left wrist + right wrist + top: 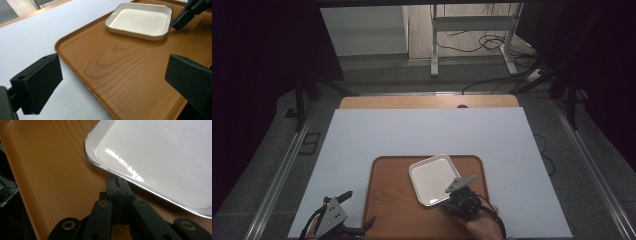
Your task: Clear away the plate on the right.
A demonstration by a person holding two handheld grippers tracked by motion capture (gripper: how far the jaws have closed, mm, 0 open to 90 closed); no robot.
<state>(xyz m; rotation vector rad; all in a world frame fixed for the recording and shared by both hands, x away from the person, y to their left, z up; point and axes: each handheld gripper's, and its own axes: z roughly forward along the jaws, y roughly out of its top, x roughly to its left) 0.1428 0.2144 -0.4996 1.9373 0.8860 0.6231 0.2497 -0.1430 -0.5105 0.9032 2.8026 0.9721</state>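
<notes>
A white square dish [433, 178] with a dark rim lies flat on a wooden tray [392, 200]. My right gripper [446, 202] is shut, with its tips against the outside of the dish's near rim and nothing between the jaws. Its own view shows the closed tips [117, 181] touching the edge of the dish [160, 157]. My left gripper [357, 209] is open over the tray's front left edge. Its jaws straddle the rim of the tray [82, 67]. In that view, the dish [140, 21] and the right gripper [175, 24] lie farther off.
The tray sits on a white board [422, 130] that covers a wooden table [427, 102]. A desk frame and cables [482, 40] stand on the floor beyond the table. Dark curtains hang on both sides.
</notes>
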